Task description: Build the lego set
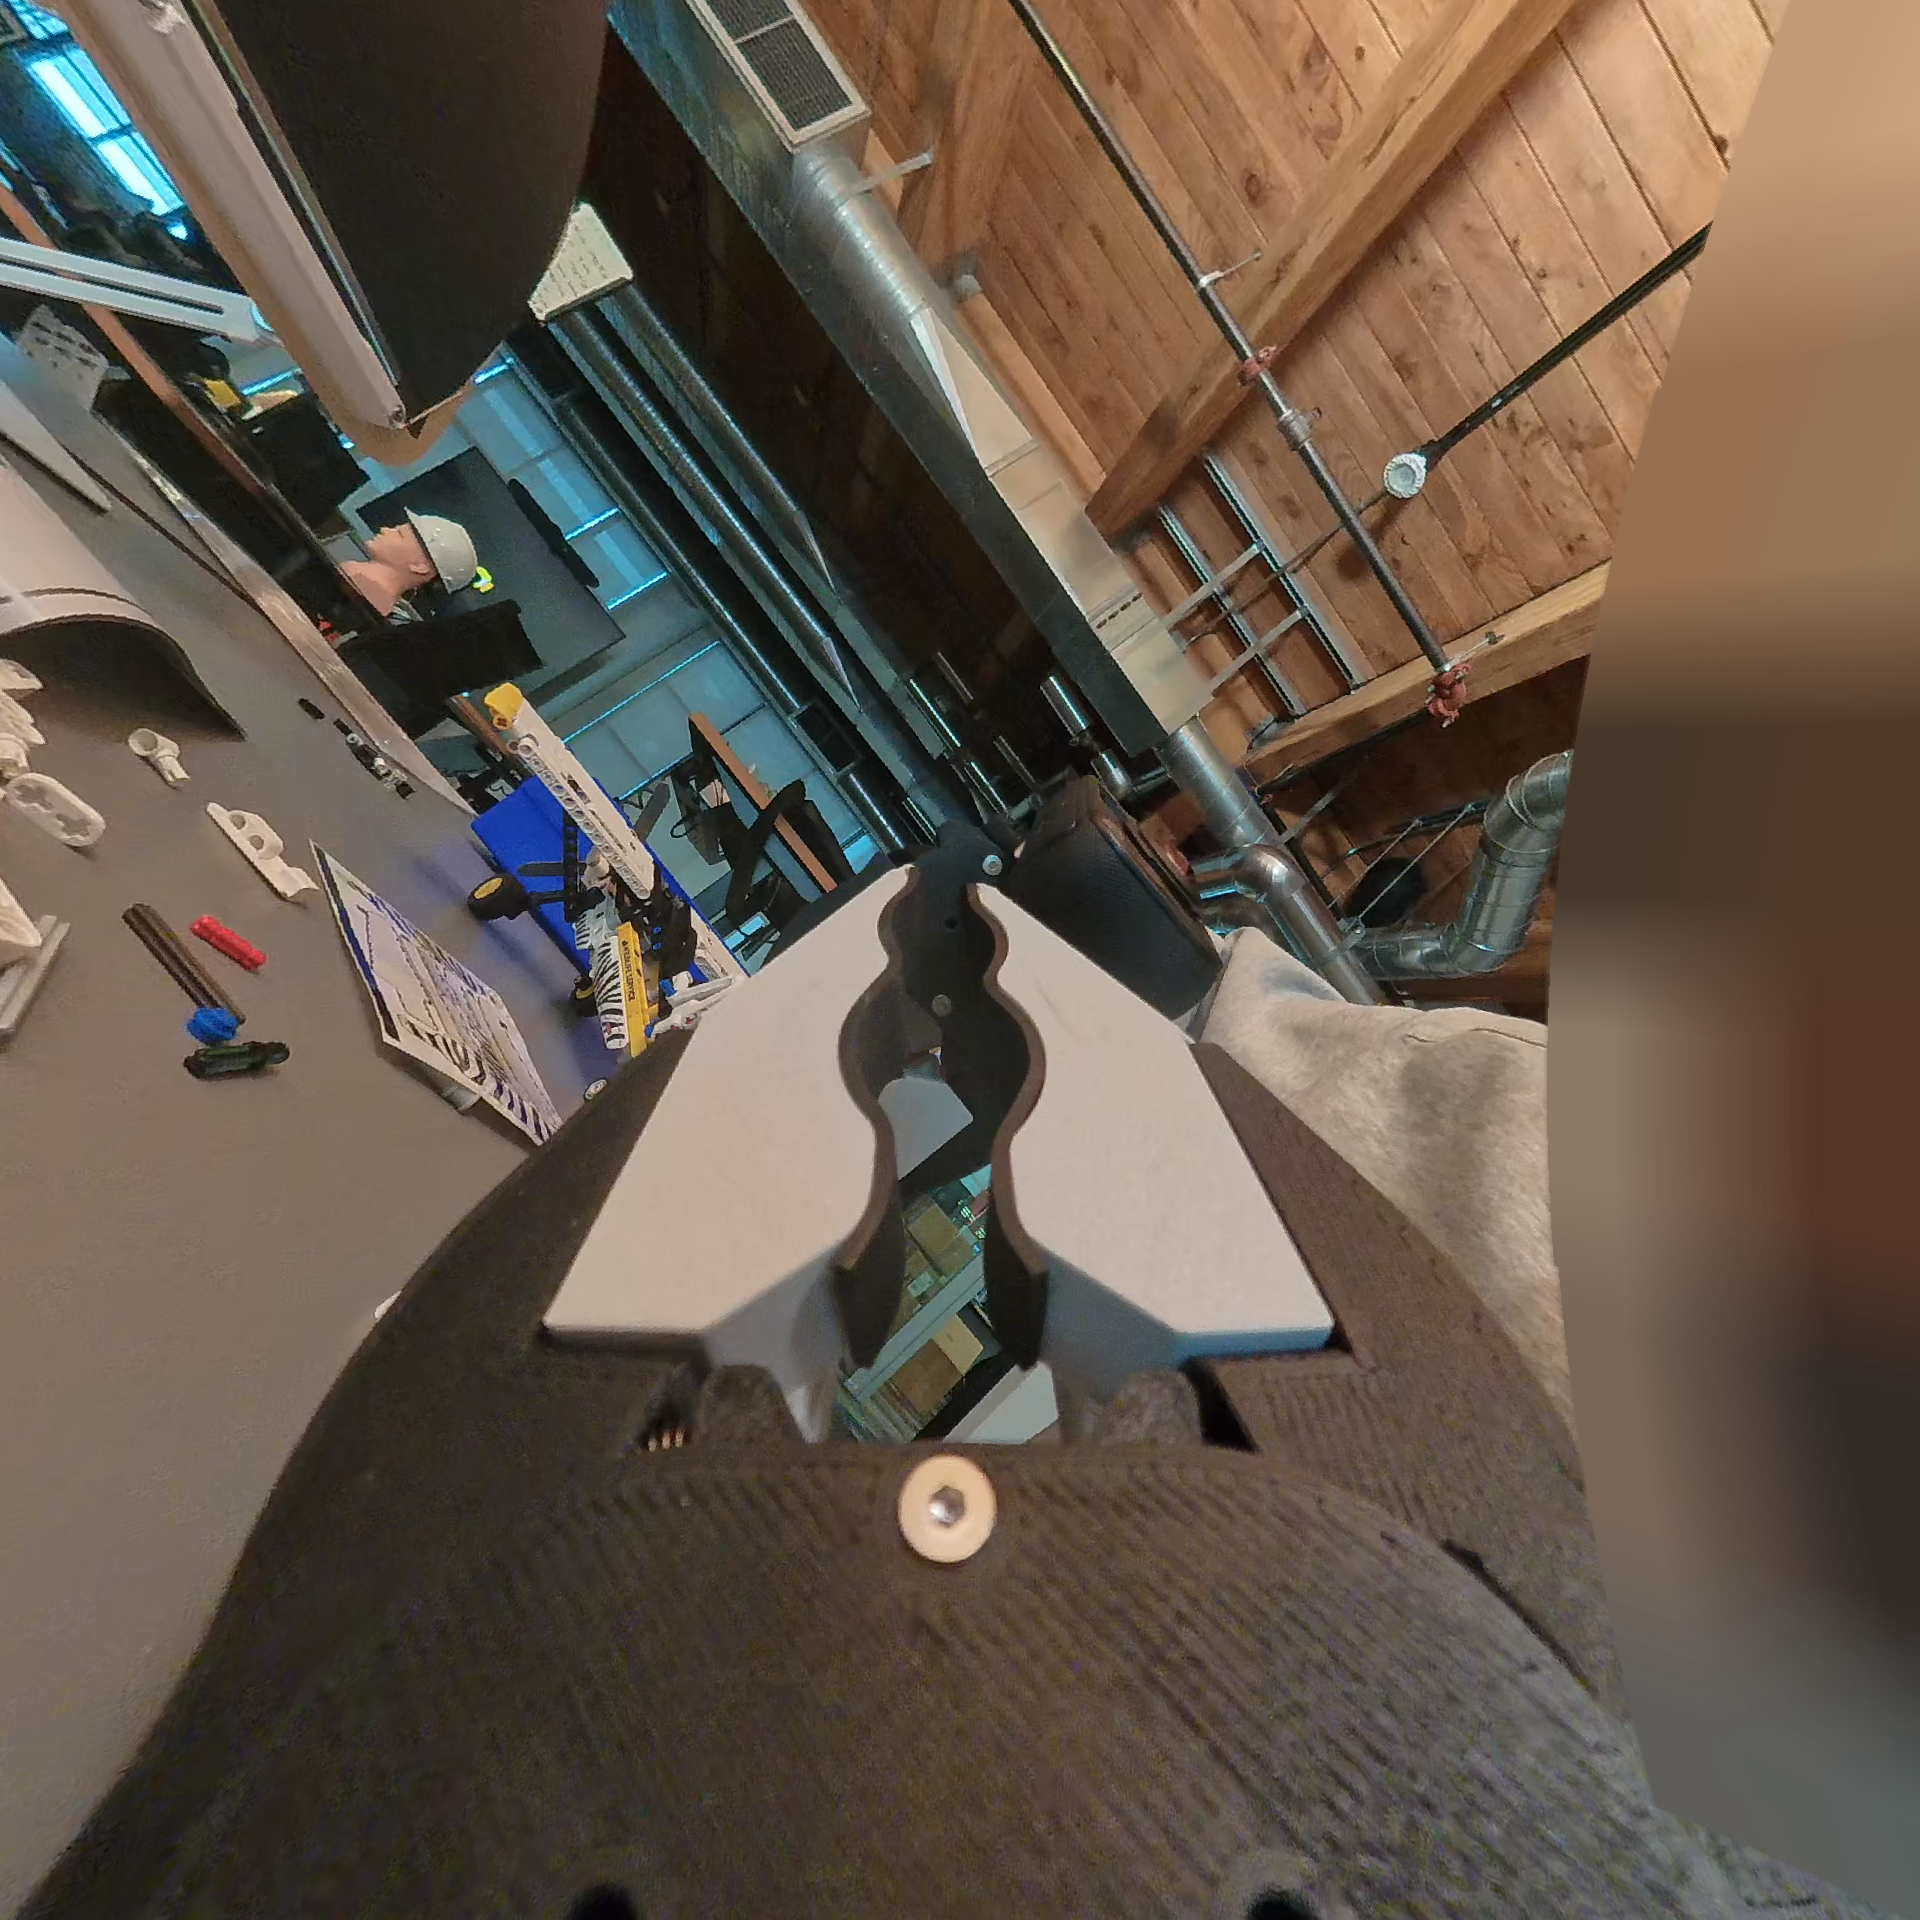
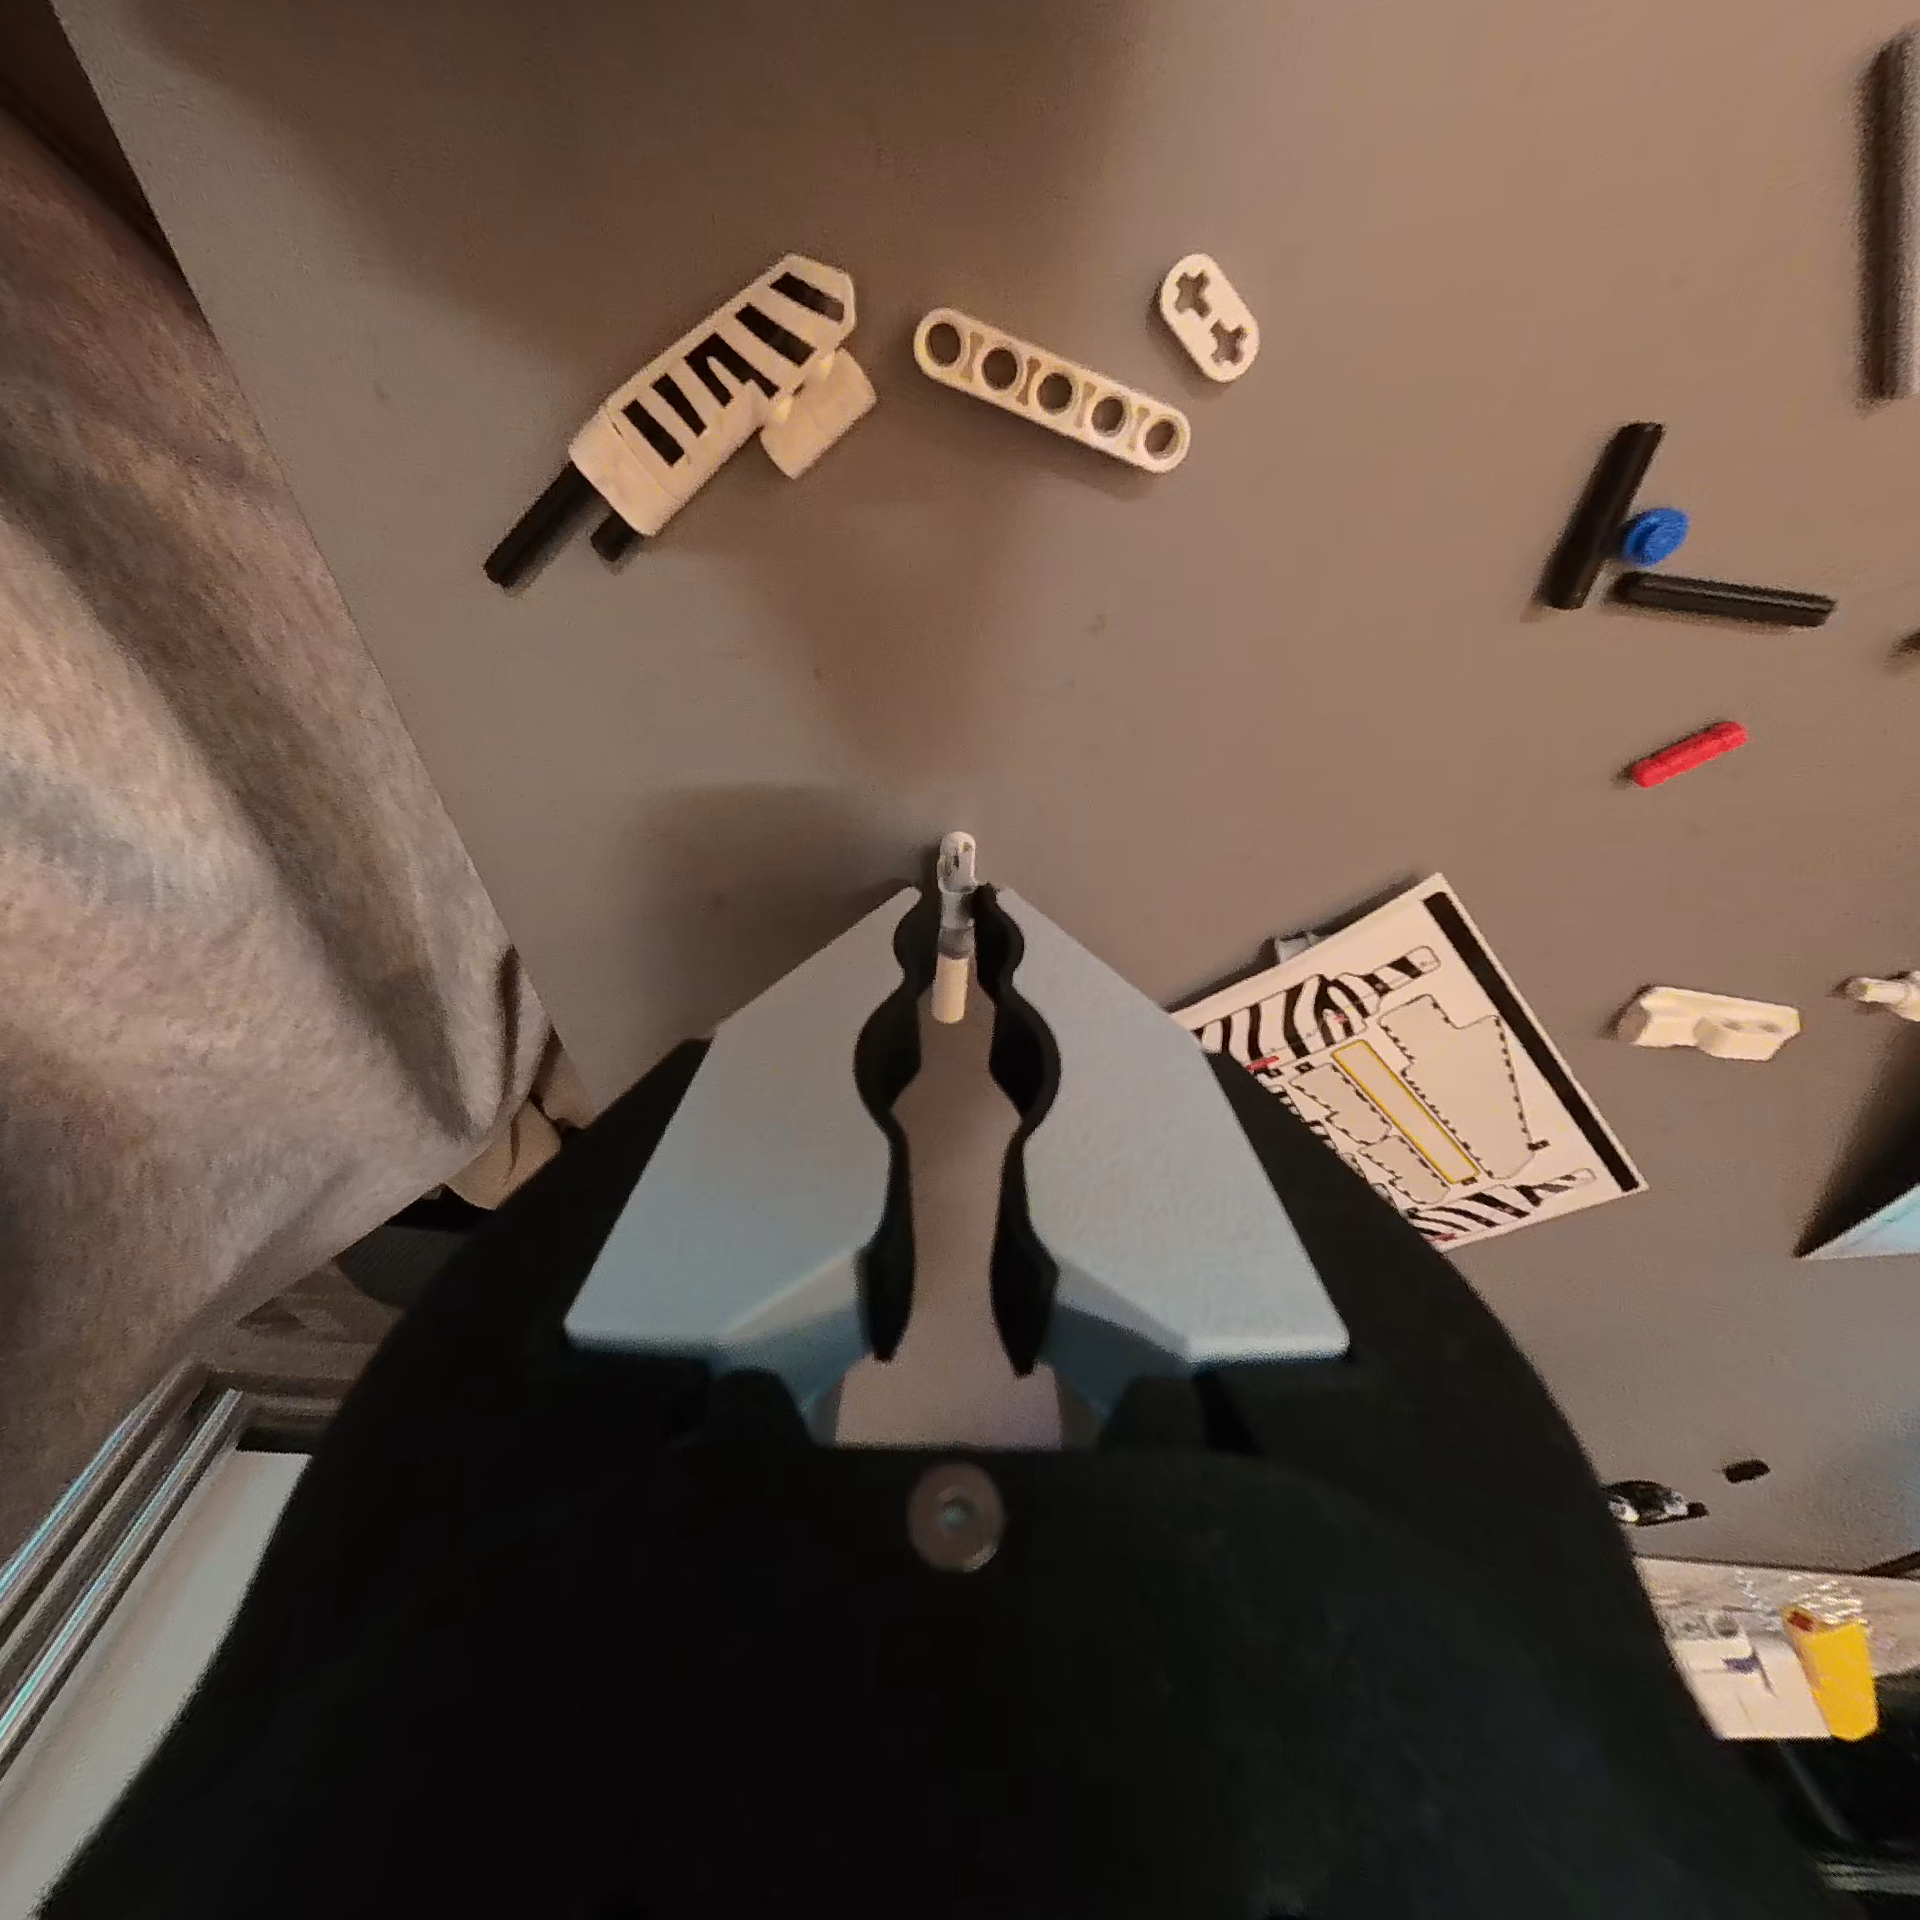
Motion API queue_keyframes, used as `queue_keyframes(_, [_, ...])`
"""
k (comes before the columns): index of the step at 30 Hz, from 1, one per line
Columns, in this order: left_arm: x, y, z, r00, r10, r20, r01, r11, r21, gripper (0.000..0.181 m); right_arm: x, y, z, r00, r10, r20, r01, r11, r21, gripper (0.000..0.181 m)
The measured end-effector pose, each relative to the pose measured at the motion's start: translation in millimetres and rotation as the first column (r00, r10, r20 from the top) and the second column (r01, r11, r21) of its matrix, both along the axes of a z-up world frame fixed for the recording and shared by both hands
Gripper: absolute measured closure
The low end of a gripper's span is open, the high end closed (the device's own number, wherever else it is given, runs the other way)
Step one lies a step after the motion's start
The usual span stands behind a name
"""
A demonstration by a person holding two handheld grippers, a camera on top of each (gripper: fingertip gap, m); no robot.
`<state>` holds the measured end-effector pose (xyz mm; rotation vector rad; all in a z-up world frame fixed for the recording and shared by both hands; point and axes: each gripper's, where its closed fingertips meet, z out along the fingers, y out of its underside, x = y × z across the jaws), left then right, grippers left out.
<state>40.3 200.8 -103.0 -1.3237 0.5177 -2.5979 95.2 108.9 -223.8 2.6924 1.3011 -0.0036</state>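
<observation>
Right wrist view: right tongs [image 2: 954,894] clamp a white pin [image 2: 953,935] above the worktop [image 2: 935,644]; left tongs [image 1: 940,914] pinch a black piece [image 1: 948,971], raised clear of it

The left gripper [image 1: 940,894] was raised off the grey tabletop [image 1: 156,1195] and tilted, its fingers [image 1: 1101,1101] drawn nearly together around a black piece [image 1: 951,966] whose exact shape was hard to tell. Beside the sticker sheet [image 1: 447,997] lying on the tabletop, toward the left edge of the view, lay a red pin [image 1: 227,941], a black axle [image 1: 182,961] with a blue pin [image 1: 213,1023] at its end, and white pieces [image 1: 260,847]. Just beyond the sheet stood a partly built striped model [image 1: 613,935] with a white beam rising from it.
</observation>
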Motion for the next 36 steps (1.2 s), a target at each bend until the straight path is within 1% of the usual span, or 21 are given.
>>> queue_keyframes(7, [-0.2, 0.5, 0.0, 1.000, 0.000, 0.001, 0.000, 1.000, -0.004, 0.178, 0.9, 1.3, -1.1, 1.000, -0.013, 0.005, 0.013, 0.999, 0.036, 0.176])
queue_keyframes(16, [-0.3, 1.5, -0.1, 1.000, 0.000, 0.003, 0.000, 1.000, -0.013, 0.177, 0.1, 1.4, -0.9, 0.990, 0.106, 0.095, -0.120, 0.982, 0.147, 0.176])
queue_keyframes(20, [-0.4, 1.7, -0.2, 1.000, 0.000, 0.003, 0.000, 1.000, -0.015, 0.178, 0.4, 1.6, -0.8, 0.981, 0.133, 0.138, -0.159, 0.967, 0.198, 0.176])
queue_keyframes(24, [-0.9, 2.7, -0.2, 1.000, 0.001, 0.005, -0.001, 1.000, -0.021, 0.178, 0.9, 2.7, -0.6, 0.955, 0.203, 0.216, -0.258, 0.929, 0.265, 0.176])
queue_keyframes(28, [-1.3, 3.3, 0.0, 1.000, 0.001, 0.007, 0.000, 1.000, -0.027, 0.178, 0.0, 1.3, -1.0, 0.933, 0.243, 0.266, -0.320, 0.897, 0.306, 0.176])
queue_keyframes(30, [-1.2, 3.4, -0.1, 1.000, 0.000, 0.007, 0.000, 1.000, -0.027, 0.178, -0.3, 1.1, -1.3, 0.936, 0.245, 0.252, -0.316, 0.901, 0.297, 0.176])
queue_keyframes(36, [-1.0, 3.3, -0.5, 1.000, 0.001, 0.003, -0.001, 1.000, -0.026, 0.178, -0.2, 1.1, -7.8, 0.972, 0.196, 0.129, -0.222, 0.947, 0.231, 0.176])
